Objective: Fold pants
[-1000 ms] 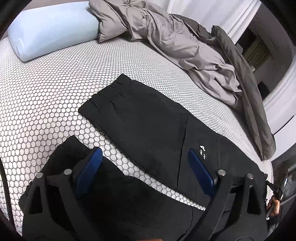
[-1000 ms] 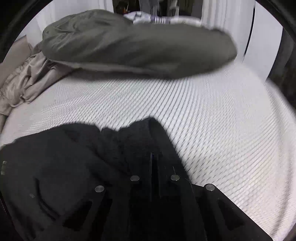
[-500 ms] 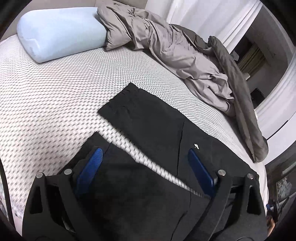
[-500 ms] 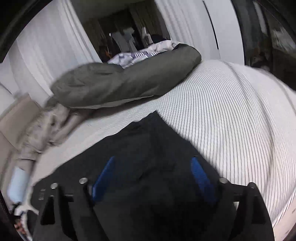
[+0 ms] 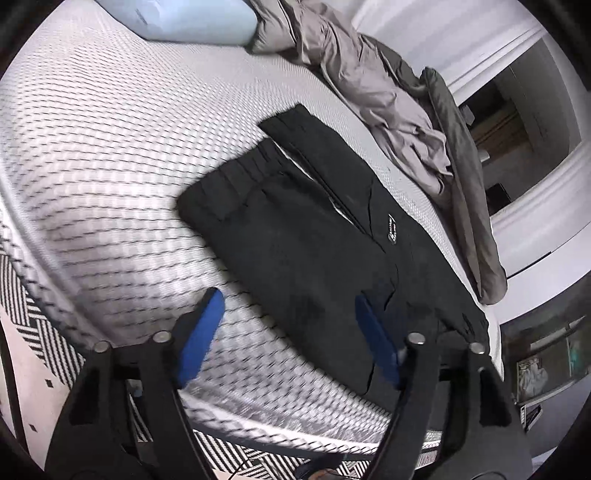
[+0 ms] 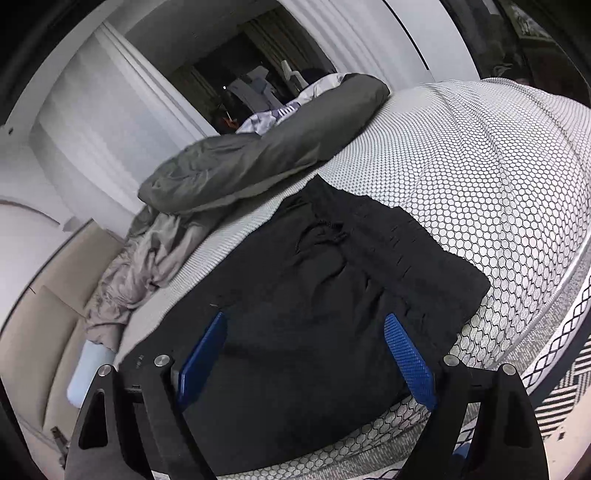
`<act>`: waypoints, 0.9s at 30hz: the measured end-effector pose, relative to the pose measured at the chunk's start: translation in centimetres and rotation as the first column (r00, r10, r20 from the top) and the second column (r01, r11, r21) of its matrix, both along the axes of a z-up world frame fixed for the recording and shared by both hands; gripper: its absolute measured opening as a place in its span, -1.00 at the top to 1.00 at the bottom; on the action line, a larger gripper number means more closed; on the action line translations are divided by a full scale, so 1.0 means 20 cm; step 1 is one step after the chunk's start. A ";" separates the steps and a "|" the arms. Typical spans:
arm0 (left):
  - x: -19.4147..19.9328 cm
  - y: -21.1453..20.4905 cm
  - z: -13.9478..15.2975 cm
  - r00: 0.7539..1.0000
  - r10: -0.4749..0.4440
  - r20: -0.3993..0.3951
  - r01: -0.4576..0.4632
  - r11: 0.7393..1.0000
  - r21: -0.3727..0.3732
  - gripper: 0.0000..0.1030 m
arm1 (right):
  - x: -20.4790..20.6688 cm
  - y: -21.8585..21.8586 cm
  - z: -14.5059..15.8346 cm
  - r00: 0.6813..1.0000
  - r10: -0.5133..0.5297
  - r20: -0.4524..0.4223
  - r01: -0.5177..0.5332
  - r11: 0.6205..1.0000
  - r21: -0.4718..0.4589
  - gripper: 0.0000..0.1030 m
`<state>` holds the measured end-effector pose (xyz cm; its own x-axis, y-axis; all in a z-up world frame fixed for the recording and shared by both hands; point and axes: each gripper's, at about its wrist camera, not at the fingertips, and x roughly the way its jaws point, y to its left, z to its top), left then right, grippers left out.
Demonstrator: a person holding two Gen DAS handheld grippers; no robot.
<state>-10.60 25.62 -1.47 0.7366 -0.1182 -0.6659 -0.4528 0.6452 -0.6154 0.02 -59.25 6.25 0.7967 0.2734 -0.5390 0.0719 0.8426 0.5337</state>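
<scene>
A: Where are the pants (image 5: 306, 236)?

B: Flat on the bed (image 5: 96, 155), near its front edge. They are black. In the left view they run away from the camera toward the upper left, with a gathered end farthest off and a second black layer beside it, a thin strip of mattress showing between the two. A small white logo (image 5: 390, 229) sits on the right part.

A: And from the right side?

B: The pants (image 6: 314, 310) fill the middle of that view, with a drawstring (image 6: 325, 230) lying near the far end.

A: The left gripper (image 5: 288, 332)?

B: Its blue fingers (image 5: 201, 336) stand apart and have just been closing. Nothing is gripped. The left one hangs over bare mattress, the right one over the near edge of the pants.

A: The right gripper (image 6: 306, 358)?

B: Fingers (image 6: 408, 363) wide, having opened within the last second, empty, above the cloth.

A: Anything else on the bed?

B: A pale blue pillow (image 5: 184, 18) at the far end, a crumpled grey sheet (image 5: 369, 88) beside it, and a dark duvet (image 6: 266, 155) along the far side. A black-and-white patterned rug (image 5: 29, 295) lies on the floor below the bed's edge.
</scene>
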 end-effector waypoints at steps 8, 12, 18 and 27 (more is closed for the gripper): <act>0.16 0.08 -0.07 0.995 0.092 0.025 -0.092 0.995 -0.026 0.98 | -0.12 -0.17 -0.02 0.998 -0.070 -0.009 0.070 0.997 0.010 -0.72; 0.12 0.10 -0.09 0.991 0.125 0.043 -0.123 0.991 -0.045 0.98 | -0.18 -0.35 -0.08 0.990 -0.133 -0.040 0.137 0.984 0.115 -0.69; 0.19 0.08 -0.07 0.993 0.119 0.019 -0.119 0.993 -0.005 0.98 | -0.03 -0.34 -0.21 0.991 -0.063 -0.122 0.087 0.976 0.201 -0.57; 0.13 0.09 -0.05 0.997 0.077 0.027 -0.078 0.997 0.005 1.00 | 0.05 -0.29 -0.17 0.996 -0.055 -0.065 0.065 0.985 0.158 0.75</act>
<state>-7.91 27.48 -2.40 0.7607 -0.0560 -0.6467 -0.4853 0.6126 -0.6239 0.96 -65.06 2.89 0.7819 0.3125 -0.5394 0.1554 0.7403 0.6541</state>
